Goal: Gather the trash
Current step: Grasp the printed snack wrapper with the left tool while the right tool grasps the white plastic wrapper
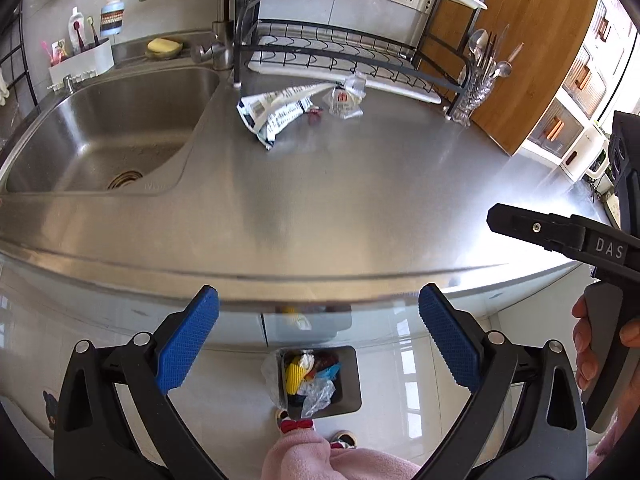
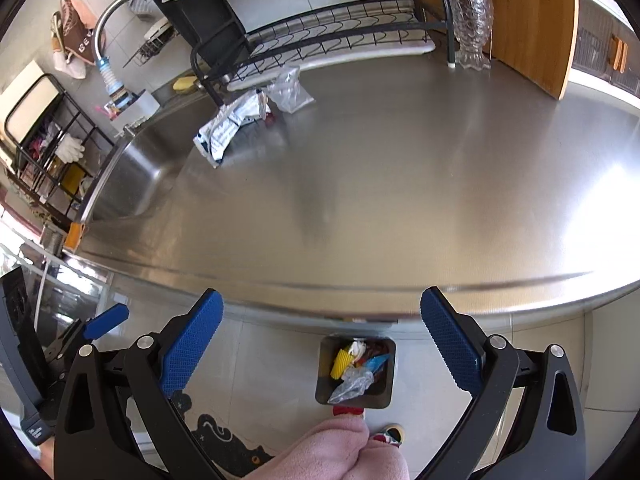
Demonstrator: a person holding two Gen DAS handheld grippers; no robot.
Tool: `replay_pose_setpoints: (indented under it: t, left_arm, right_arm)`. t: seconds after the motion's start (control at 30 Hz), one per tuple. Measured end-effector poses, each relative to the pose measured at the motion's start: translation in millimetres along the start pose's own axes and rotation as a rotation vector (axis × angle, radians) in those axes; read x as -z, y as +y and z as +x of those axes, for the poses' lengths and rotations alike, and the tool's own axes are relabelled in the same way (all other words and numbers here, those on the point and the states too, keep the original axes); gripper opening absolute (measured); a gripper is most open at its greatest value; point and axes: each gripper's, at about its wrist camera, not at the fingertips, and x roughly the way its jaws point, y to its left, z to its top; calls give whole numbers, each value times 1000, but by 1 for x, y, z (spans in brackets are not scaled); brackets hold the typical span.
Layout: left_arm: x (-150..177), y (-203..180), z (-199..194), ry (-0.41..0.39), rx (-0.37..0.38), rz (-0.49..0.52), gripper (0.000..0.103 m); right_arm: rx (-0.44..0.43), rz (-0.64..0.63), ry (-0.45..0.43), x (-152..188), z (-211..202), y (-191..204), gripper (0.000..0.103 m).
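Stainless-steel surface [image 1: 340, 184] with a sink [image 1: 108, 132] set into it. Just beside the sink's far corner, at the foot of a black dish rack [image 1: 344, 56], lie 3 pieces of trash: a white printed wrapper [image 1: 276, 114], a clear plastic bag [image 1: 346, 98] touching the rack's edge, and a small red scrap [image 1: 316, 112] between them. Beyond the rack from the sink stand a glass holder of cutlery [image 1: 480, 80] and a wooden board [image 1: 528, 40] leaning upright. A faucet [image 1: 222, 48] rises behind the sink, with a yellow soap [image 1: 164, 46] beside it. On the floor below the surface's near edge sits a trash bin [image 1: 348, 380] already holding yellow, blue and clear scraps.

The left hand-held gripper [image 1: 318, 336] hangs over the bin, jaws spread wide, holding and touching nothing. The right hand-held gripper [image 2: 322, 338] is likewise spread wide and empty above the bin [image 2: 388, 360], well apart from the wrapper [image 2: 228, 130] and bag [image 2: 290, 90].
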Motion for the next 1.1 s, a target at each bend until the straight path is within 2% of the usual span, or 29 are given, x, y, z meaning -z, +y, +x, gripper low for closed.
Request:
replay_pose_setpoints:
  t: [0.37,0.7,0.77,1.1]
  left_arm:
    - [-88,30,39,-27,-7,40,95]
    - [-150,41,87,-34,5,108,95]
    - [-160,41,96,-27,9,119,95]
    - [-183,41,145,24,54,162,95]
  right_arm:
    - [4,-2,-63,-94,31,24,99]
    - [-25,41,-46,-161,82,34,98]
    - [-8,33,-43,-171,92,39,98]
    - [37,67,-5,-204,142,40,83]
